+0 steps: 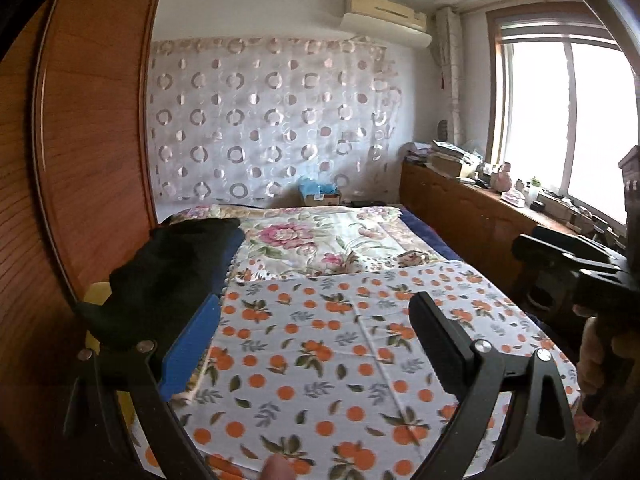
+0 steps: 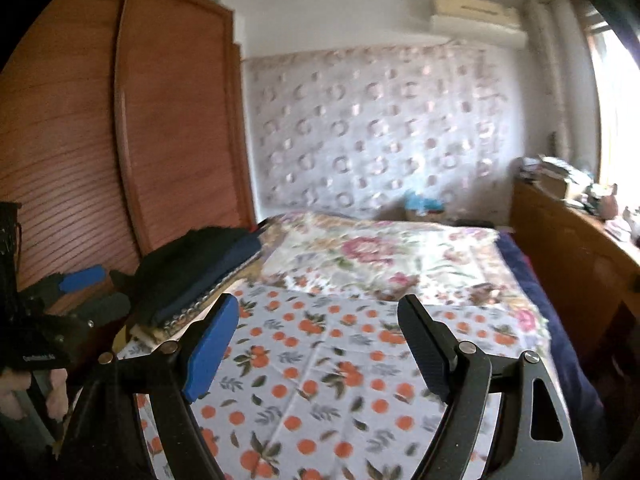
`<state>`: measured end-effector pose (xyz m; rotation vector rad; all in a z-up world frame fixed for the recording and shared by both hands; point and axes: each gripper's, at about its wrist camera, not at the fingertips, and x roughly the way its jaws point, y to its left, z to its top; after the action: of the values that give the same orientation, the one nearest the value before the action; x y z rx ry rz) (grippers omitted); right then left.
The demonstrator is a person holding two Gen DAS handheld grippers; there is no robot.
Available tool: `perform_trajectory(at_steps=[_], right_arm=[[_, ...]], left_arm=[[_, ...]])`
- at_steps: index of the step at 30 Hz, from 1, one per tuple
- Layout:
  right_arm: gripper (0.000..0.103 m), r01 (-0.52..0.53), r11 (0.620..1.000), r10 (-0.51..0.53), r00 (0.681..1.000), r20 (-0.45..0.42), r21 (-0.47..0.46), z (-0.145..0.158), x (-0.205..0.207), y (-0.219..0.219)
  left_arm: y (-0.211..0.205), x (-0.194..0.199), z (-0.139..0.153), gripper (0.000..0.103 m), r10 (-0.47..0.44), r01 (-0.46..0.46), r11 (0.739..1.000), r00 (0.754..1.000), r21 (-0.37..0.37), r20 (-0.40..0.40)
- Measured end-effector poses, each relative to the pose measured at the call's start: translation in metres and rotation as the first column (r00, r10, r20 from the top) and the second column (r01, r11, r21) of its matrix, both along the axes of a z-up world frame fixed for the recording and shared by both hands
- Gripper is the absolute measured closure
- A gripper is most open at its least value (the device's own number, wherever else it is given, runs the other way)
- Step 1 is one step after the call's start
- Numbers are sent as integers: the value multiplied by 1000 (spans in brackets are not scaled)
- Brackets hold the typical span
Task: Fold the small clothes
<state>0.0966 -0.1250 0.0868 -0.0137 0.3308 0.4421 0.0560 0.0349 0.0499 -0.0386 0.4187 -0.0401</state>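
A white sheet printed with oranges (image 1: 340, 360) covers the near part of the bed. My left gripper (image 1: 316, 320) hovers over it, open, with nothing between its blue pad (image 1: 192, 344) and its black finger. A stack of dark clothes (image 1: 172, 276), black on top of navy, lies at the bed's left edge, just beyond the blue pad. In the right wrist view my right gripper (image 2: 320, 328) is also open and empty above the orange sheet (image 2: 320, 392). The dark stack (image 2: 200, 272) sits to its upper left. The left gripper (image 2: 86, 292) shows there at the far left, open, held by a hand (image 2: 52, 396).
A tall wooden wardrobe (image 1: 96, 140) stands close along the bed's left side. A floral quilt (image 1: 320, 240) covers the far half of the bed. A low wooden cabinet (image 1: 472, 216) with clutter runs under the bright window (image 1: 568, 120). A cardboard box (image 1: 320, 196) sits at the bed's head.
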Motion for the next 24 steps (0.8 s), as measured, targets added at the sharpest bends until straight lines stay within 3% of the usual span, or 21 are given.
perform_trajectory(at_steps=[7,13,24], right_arm=[[20,78,997,-79,996,33,29,0,-40,-3],[20,100,994,-101,994,38,32,-10,-45,15],[20,108,993,-109,994,31,38,-20,-48,4]], left_arm=[[-22,-7,13,7,-18,18,1000,1000,3,17],[-30,-8,16,7,-6,5,1000,1000,18,25],[-31,-8,16,7,14,-15,1000,1000,27,25]])
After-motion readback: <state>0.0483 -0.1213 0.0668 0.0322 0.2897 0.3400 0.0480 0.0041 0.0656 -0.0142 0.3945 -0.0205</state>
